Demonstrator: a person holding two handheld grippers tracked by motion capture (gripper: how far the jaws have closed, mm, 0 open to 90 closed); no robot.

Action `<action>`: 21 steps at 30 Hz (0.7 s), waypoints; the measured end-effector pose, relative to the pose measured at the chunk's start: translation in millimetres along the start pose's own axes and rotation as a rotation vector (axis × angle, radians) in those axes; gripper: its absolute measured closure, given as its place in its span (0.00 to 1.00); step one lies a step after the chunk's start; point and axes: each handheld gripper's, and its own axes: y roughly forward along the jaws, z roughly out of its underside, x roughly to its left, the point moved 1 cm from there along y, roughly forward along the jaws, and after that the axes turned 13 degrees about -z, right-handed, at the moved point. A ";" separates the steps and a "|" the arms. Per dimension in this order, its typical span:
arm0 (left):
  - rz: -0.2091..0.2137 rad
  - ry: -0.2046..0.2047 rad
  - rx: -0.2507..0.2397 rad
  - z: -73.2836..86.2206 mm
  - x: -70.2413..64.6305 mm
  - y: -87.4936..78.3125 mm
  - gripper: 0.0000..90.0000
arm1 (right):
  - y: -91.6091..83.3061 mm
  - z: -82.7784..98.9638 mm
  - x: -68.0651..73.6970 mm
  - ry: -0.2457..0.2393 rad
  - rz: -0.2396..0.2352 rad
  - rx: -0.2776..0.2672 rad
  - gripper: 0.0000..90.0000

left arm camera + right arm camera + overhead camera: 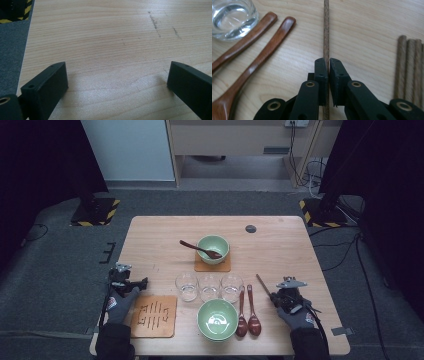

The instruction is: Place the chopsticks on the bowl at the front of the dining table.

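Wooden chopstick (pixel 326 37) sits pinched between your right gripper's (pixel 327 65) closed jaws, low over the table at 4 o'clock. Gripped near one end, it could pivot into the spoons (pixel 259 52) at 9 o'clock. Left gripper (pixel 117 82) gapes empty.

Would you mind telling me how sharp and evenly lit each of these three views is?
High view: soft and low in detail, table lit, surroundings dark. Left gripper view: wood grain fairly sharp, a faint glare patch between the open jaws of the left gripper. Right gripper view: right gripper and chopstick crisp, glass glinting.
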 end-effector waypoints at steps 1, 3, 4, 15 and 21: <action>0.000 0.000 0.000 0.0 0.0 0.0 0.03 | 2.2 -1.5 0.9 -0.004 0.003 -0.002 0.94; 0.000 0.000 0.000 0.0 0.0 0.1 0.02 | 5.5 -2.8 1.5 -0.009 0.006 -0.001 0.94; 0.000 0.000 0.001 0.0 0.0 0.1 0.02 | 6.7 -2.7 1.6 -0.010 0.009 0.002 0.94; 0.000 0.000 0.000 0.0 0.0 0.1 0.02 | 1.1 2.0 2.4 -0.021 0.005 -0.017 0.85; 0.000 0.000 0.000 0.0 0.0 0.1 0.02 | -0.7 7.8 0.9 -0.006 0.001 -0.010 0.87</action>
